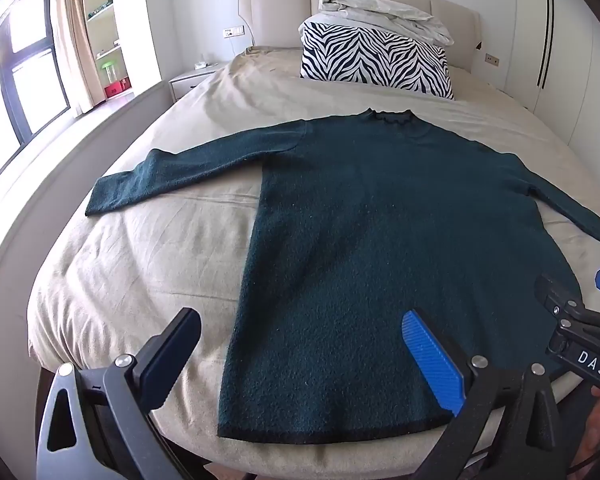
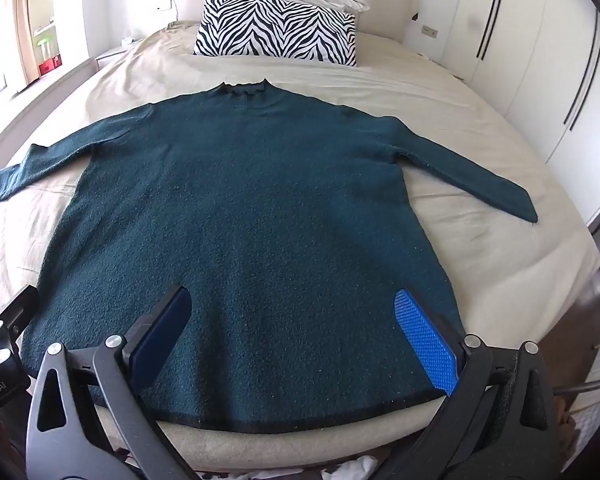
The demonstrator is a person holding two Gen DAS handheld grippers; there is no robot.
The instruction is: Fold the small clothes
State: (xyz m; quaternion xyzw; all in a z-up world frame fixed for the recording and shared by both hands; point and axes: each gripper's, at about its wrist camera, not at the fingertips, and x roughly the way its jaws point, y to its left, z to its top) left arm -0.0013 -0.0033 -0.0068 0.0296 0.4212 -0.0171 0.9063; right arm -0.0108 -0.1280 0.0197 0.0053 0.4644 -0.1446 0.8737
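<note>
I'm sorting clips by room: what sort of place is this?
A bedroom, most likely: a beige-sheeted bed with a padded headboard, a zebra-print pillow, and white wardrobe doors.

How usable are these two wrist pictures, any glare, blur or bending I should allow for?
Left wrist view: the window is blown out white, and the bed edge bows from the fisheye; the sweater is sharp and evenly lit. Right wrist view: the sweater's knit texture is crisp, the wardrobe lines curve, the corners go black, and the window side is overexposed.
</note>
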